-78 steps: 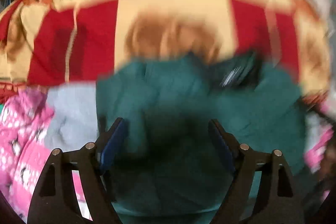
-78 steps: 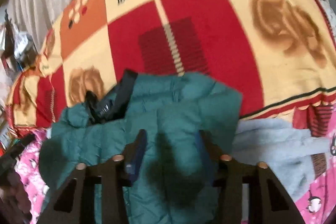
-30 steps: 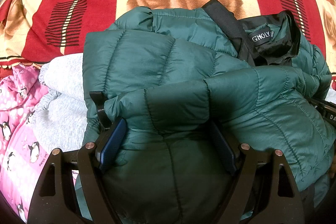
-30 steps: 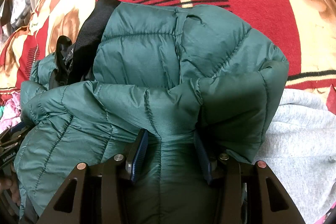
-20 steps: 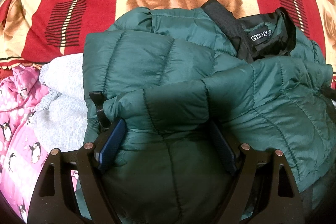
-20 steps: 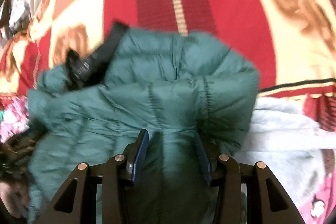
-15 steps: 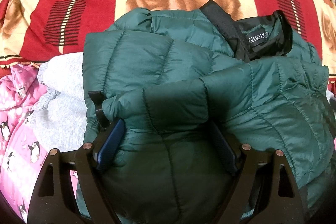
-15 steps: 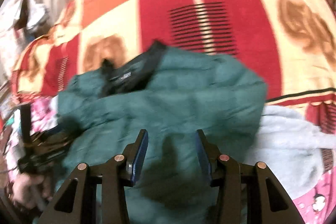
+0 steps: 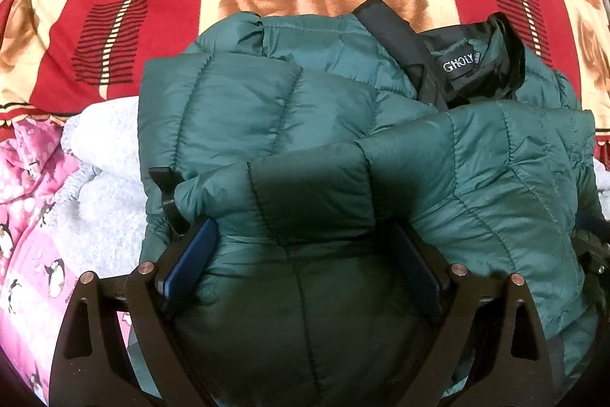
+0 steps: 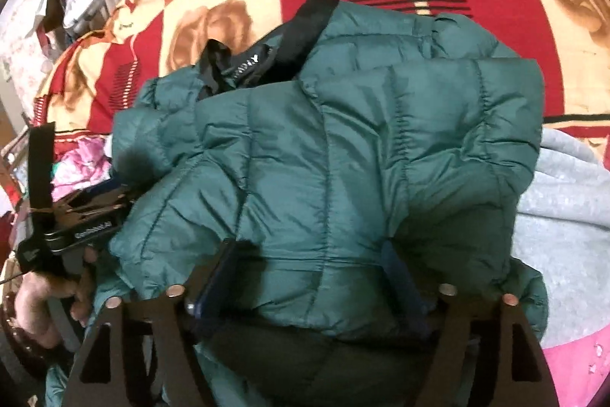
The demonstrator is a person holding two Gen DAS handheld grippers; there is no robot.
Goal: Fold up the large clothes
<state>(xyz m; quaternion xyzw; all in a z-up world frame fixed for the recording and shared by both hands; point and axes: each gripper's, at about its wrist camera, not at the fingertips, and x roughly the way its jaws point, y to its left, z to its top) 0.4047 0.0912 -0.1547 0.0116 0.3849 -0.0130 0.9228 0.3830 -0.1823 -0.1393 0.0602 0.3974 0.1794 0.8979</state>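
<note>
Nearest in the left wrist view, the left gripper is seen with its jaws opening, set wide, a folded bulge of the green jacket lying between its blue-padded fingers; whether the pads press the fabric cannot be told. In the right wrist view the right gripper is likewise opening, spread wide over a puffed fold of the jacket, with contact unclear. At that view's left edge a hand is seen gripping the left gripper's handle. The jacket is piled in folds on the bed, over a grey garment and beside pink penguin-print fabric. Its black collar with a label is turned up at the far side. Beyond lies a red and cream blanket
</note>
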